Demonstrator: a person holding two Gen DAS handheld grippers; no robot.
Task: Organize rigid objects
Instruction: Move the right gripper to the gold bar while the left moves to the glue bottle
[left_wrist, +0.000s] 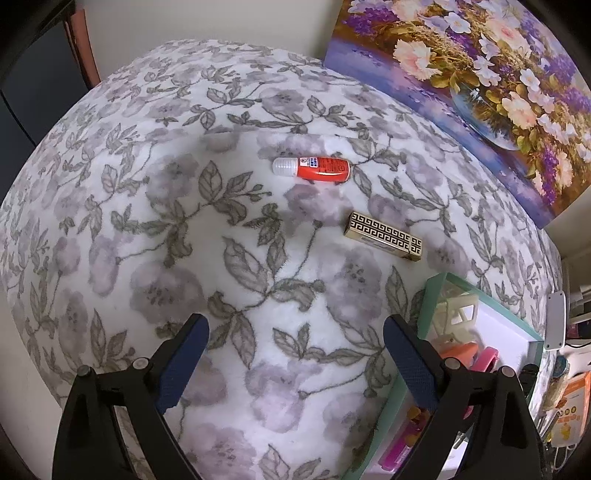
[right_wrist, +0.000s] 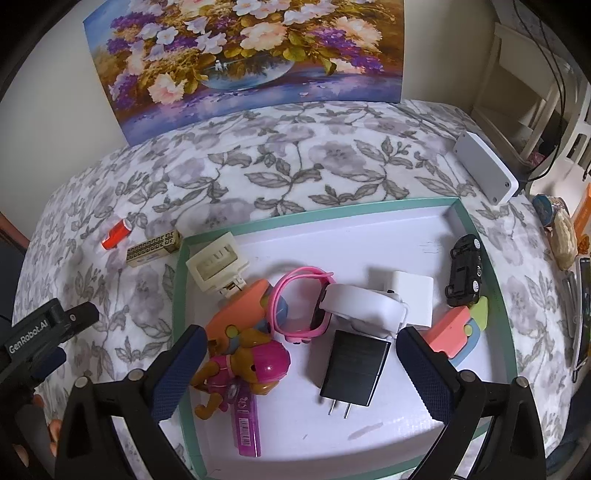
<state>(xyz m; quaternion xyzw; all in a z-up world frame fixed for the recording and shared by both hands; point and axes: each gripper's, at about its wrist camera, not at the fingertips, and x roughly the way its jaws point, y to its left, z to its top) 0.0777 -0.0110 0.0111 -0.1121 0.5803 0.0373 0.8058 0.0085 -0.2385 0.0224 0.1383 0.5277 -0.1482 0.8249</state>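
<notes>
A red bottle with a white cap (left_wrist: 311, 168) and a gold patterned box (left_wrist: 384, 236) lie on the floral cloth; both also show in the right wrist view, bottle (right_wrist: 117, 233) and box (right_wrist: 153, 248), left of the tray. The teal-rimmed white tray (right_wrist: 317, 214) holds a black charger (right_wrist: 354, 371), a pink watch (right_wrist: 303, 306), a toy dog (right_wrist: 243, 365), a black toy car (right_wrist: 464, 271) and white adapters. My left gripper (left_wrist: 295, 334) is open and empty above the cloth, short of the box. My right gripper (right_wrist: 301, 341) is open and empty over the tray.
A flower painting (right_wrist: 243, 55) leans on the wall behind the table. A grey-white flat device (right_wrist: 485, 171) lies at the tray's far right corner. Clutter sits along the right edge (right_wrist: 563, 236). The tray's corner shows at the lower right of the left wrist view (left_wrist: 436, 284).
</notes>
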